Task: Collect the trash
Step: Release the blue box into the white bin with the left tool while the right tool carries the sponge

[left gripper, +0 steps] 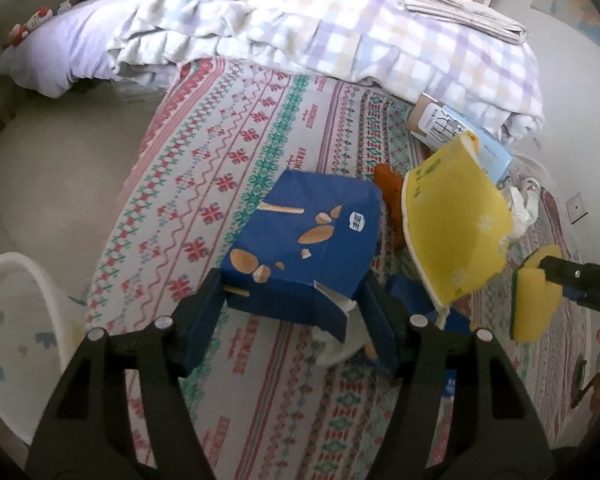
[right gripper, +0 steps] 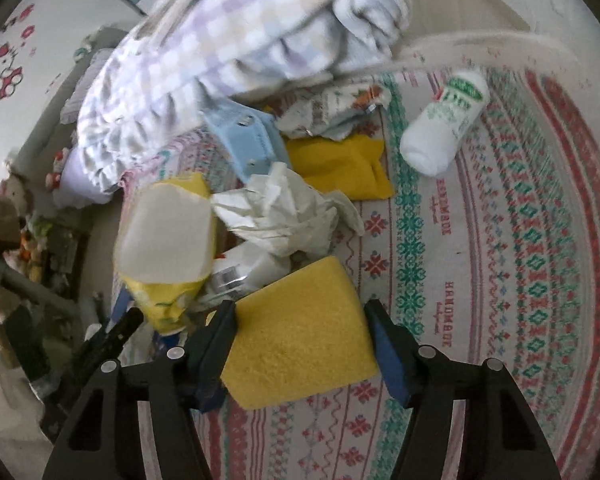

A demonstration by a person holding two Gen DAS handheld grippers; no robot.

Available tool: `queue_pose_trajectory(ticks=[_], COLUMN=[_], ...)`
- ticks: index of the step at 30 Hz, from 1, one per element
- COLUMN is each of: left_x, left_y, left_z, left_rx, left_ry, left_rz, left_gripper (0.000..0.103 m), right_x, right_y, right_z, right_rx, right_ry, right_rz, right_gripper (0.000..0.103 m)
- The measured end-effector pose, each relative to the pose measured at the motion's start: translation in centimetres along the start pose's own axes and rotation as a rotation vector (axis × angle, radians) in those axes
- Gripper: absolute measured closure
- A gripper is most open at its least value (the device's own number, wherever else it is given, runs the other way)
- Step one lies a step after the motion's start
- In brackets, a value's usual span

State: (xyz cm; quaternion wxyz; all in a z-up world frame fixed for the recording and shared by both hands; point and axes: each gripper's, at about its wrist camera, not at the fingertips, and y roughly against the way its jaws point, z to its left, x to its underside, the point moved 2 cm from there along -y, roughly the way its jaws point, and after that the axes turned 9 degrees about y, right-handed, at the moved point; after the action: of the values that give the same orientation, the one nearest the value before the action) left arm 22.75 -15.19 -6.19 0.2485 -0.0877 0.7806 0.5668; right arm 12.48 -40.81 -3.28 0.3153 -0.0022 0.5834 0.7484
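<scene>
Blue carton (left gripper: 304, 240): lying on the patterned rug (left gripper: 204, 184), torn at its near corner.
Left gripper (left gripper: 294, 312): partly open jaws are bracketing the carton's near end; firm pad contact cannot be told.
Yellow wrapper (left gripper: 452, 220): standing just right of the carton.
Yellow sponge (right gripper: 300, 332): sitting between the right gripper (right gripper: 300, 344) jaws, left pad touching, right pad apparently touching.
Crumpled paper (right gripper: 284, 212): lying beyond the sponge.
White bottle (right gripper: 444, 124): lying apart, far right.
</scene>
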Motion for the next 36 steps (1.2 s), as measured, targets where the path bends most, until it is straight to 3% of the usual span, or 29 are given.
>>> queue_pose_trajectory(ticks=[1, 2, 7, 18, 36], left_x=[0.1, 0.1, 1.3, 2.9, 4.6], left_y=[0.5, 1.0, 2.2, 6.5, 10.8], left_z=[0.1, 0.3, 1.3, 3.6, 14.1], left_rx=[-0.001, -0.004, -0.045, -0.106, -0.242], left_ry=[0.001, 0.001, 0.000, -0.054, 0.068], left_rz=[-0.002, -0.004, 0.014, -0.041, -0.074], left_gripper=[0.037, 0.052, 0.052, 0.052, 0.052], right_x=[0.2, 0.3, 1.3, 3.7, 6.2], right_y=[0.5, 1.0, 3.0, 5.1, 1.0], right_z=[0.1, 0.4, 1.7, 7.1, 17.6], right_rx=[0.005, 0.011, 0.024, -0.004, -0.054], right_ry=[0.012, 0.025, 0.090, 0.227, 0.401], right_rz=[-0.007, -0.014, -0.044, -0.081, -0.046], right_gripper=[0.037, 0.037, 0.037, 0.037, 0.036])
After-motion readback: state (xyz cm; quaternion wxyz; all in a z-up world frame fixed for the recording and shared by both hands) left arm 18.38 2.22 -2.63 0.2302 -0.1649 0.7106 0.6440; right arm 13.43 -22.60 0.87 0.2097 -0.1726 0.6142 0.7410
